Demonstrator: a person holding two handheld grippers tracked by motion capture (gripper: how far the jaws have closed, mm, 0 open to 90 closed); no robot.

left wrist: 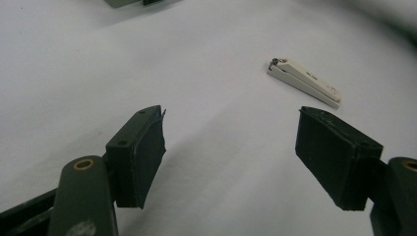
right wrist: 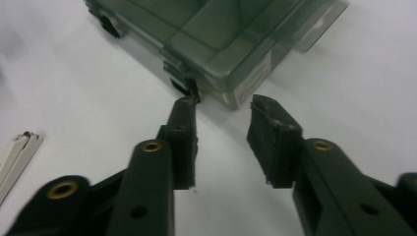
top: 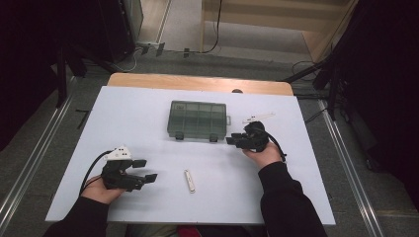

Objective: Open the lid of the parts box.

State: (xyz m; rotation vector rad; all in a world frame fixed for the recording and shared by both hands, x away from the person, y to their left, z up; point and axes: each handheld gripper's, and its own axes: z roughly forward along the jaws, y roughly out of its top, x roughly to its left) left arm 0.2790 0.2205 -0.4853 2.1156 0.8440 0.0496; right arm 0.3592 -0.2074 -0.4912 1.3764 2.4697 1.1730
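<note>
My right hand-held gripper [right wrist: 223, 115], jaws apart, noses up to the front corner of the closed smoky compartment box [top: 197, 120] at frame centre, ready to tackle its latch [right wrist: 184, 88]; my left hand-held gripper [top: 143, 177], lower left, waits wide open on the white worktop [top: 148, 118], aimed toward the nail clipper [top: 189, 180] at bottom centre

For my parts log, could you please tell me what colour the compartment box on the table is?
The compartment box is translucent smoky grey-green, clearest in the right gripper view.
</note>
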